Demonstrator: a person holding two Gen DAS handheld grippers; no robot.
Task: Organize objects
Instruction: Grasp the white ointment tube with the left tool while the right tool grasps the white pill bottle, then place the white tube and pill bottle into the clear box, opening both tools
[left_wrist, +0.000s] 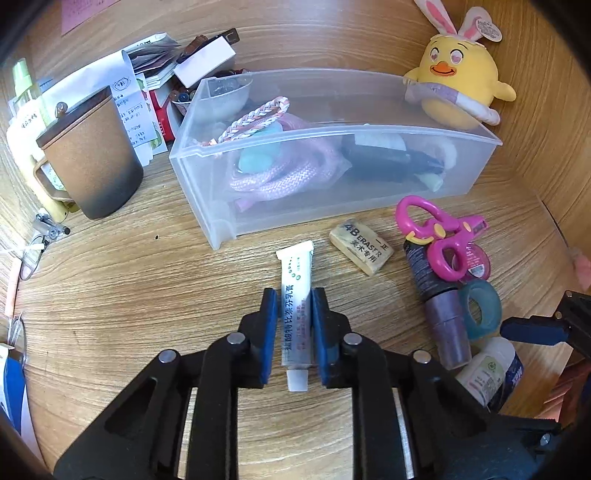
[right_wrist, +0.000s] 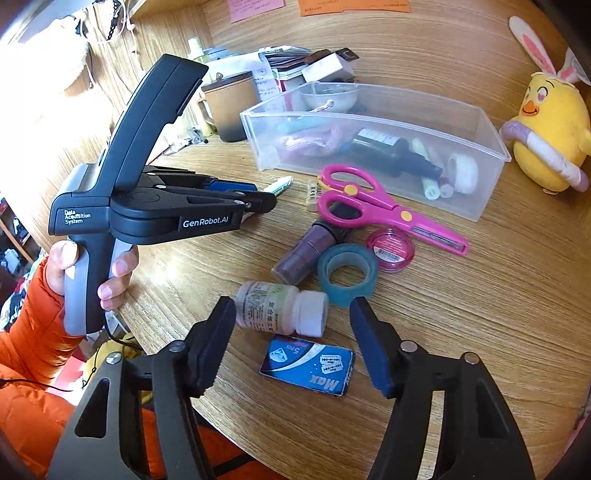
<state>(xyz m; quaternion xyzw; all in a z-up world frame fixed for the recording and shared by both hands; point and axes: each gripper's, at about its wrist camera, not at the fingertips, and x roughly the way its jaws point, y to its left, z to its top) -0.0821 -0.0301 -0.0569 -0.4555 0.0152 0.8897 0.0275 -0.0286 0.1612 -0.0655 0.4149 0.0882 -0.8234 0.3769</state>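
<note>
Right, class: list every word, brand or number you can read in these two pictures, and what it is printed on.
"4B ERASER": eraser.
"GenRobot.AI" and "Data Acquisition System": left gripper.
"Max" and "5 pcs": blue razor-blade box, printed upside down.
Chinese print on the white tube: not legible to me.
White bottle label, pink tin barcode, papers: too small.
</note>
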